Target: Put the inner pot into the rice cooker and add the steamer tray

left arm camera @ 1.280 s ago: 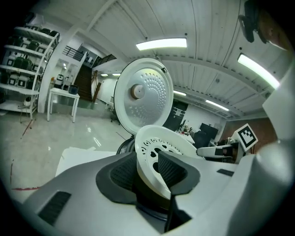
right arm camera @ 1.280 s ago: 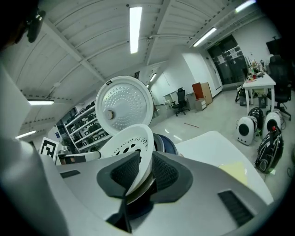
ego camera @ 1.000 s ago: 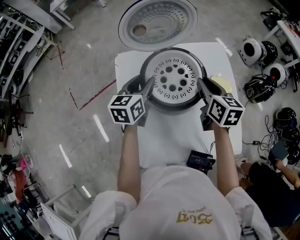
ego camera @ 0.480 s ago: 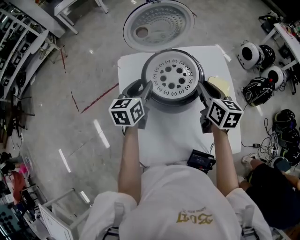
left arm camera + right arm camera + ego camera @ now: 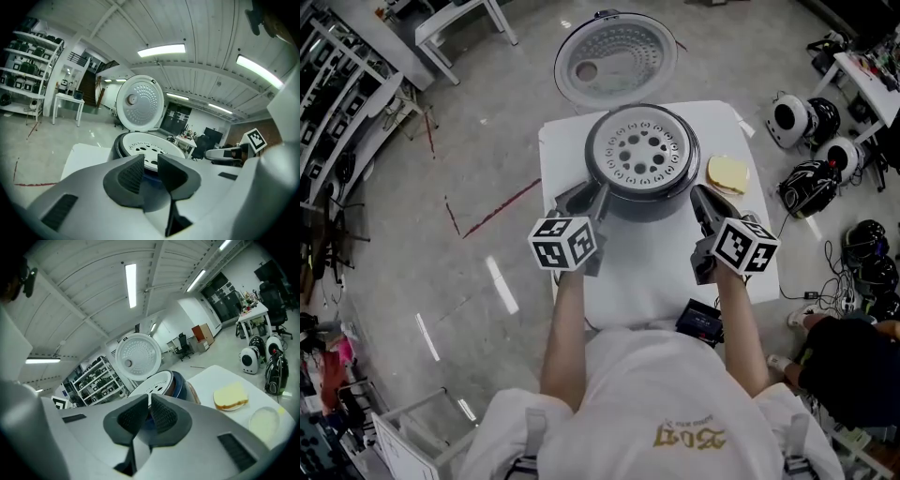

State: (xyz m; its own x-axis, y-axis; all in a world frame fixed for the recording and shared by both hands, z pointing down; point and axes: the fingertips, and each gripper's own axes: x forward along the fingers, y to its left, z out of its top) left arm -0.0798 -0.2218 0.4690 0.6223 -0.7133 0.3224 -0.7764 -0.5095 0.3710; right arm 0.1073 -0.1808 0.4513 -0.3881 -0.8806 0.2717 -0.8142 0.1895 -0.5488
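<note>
Sitting flat in the mouth of the round dark rice cooker (image 5: 648, 208) is the white perforated plastic steamer tray (image 5: 641, 150), its ring of holes facing up; whatever lies under the tray is hidden

- Cooker stands at the far end of the white rectangular table (image 5: 647, 272). Its round white hinged lid (image 5: 615, 58) is thrown back beyond the table's far edge, dotted inner face showing
- Left gripper (image 5: 591, 195) at the cooker's near-left side, close to the body. In the left gripper view (image 5: 151, 164) the ribbed pads stand partly apart, having just been closing, with nothing between them; the tray's rim shows beyond the gap
- Right gripper (image 5: 701, 199) at the cooker's near-right side, apart from it. In the right gripper view (image 5: 150, 411) the jaws have just been closing and are drawn almost together, only a thin slit left, nothing held
- Both marker cubes ride above the bare middle of the table
- Pale yellow bread-like slab (image 5: 727, 172) lies on the table just right of the cooker
- Small black boxy device (image 5: 703, 322) at the table's near edge, by the right forearm
- On the glossy grey floor: thin red line (image 5: 497, 197) to the left; round black-and-white helmet-like objects (image 5: 797, 111) to the right
- Metal storage shelving (image 5: 342, 122) along the far left
</note>
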